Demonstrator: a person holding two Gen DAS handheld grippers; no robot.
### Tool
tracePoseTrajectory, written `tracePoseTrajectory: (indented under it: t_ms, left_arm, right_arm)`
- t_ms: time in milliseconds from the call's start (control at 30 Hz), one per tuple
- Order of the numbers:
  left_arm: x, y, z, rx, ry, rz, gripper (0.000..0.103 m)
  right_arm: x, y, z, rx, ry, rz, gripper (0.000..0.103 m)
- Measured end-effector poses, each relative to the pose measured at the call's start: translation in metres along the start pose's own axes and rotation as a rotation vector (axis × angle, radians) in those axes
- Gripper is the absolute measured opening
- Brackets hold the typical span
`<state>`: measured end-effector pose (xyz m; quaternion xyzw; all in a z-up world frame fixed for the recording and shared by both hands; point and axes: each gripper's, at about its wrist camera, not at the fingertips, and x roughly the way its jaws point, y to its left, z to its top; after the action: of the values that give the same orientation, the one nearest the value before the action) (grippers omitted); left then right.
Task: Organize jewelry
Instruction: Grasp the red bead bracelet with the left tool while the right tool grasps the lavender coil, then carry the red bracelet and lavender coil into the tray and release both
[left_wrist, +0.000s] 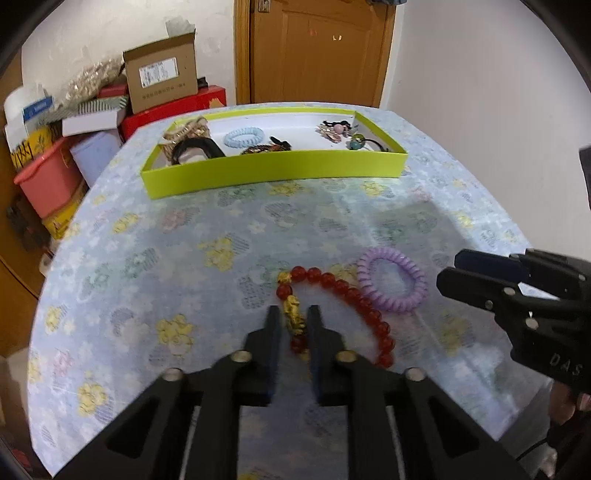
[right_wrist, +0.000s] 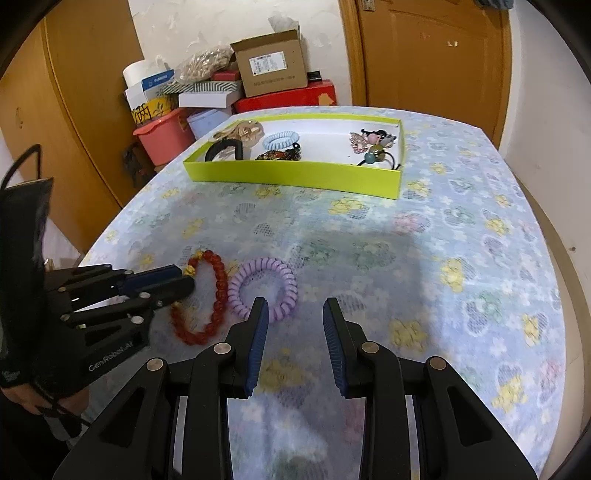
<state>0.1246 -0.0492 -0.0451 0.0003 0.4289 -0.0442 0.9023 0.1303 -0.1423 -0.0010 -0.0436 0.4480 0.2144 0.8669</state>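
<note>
left wrist: low, near table (left_wrist: 184, 258), facing door | right wrist: same, further right | shared: green tray (left_wrist: 273, 171), bracelet (left_wrist: 343, 291)

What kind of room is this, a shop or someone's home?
Probably a home, perhaps a spare or storage room: a wooden door, household boxes stacked in the corner, and a table under a flowered cloth.

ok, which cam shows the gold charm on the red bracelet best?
Left wrist: the gold charm sits centred between the left gripper jaws. In the right wrist view that gripper mostly hides the charm; only a gold sliver shows.
</note>
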Motion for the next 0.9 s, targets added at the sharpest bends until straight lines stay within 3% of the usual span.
tracePoseTrajectory:
  t_ms: [333,433,633,900]
  left_arm:
    - [0.0,0.016,0.001,-0.007,-0.014,0.006,0.009]
    - [0.0,0.02,0.001,-0.018,-0.015,0.003,0.009]
    - [-0.004,0.028,0.0,-0.038,-0.014,-0.015,0.009]
    - [-0.026,0.031,0.0,-0.043,-0.058,-0.043,0.008]
  right_arm:
    - [0.025,0.016,0.005,-0.112,0.014,-0.052,0.031]
    - [0.027,0.021,0.005,-0.147,0.008,-0.08,0.009]
    - [0.022,0.021,0.003,-0.136,0.01,-0.067,0.009]
    - [-0.011,0.024,0.001,-0.106,-0.06,-0.054,0.009]
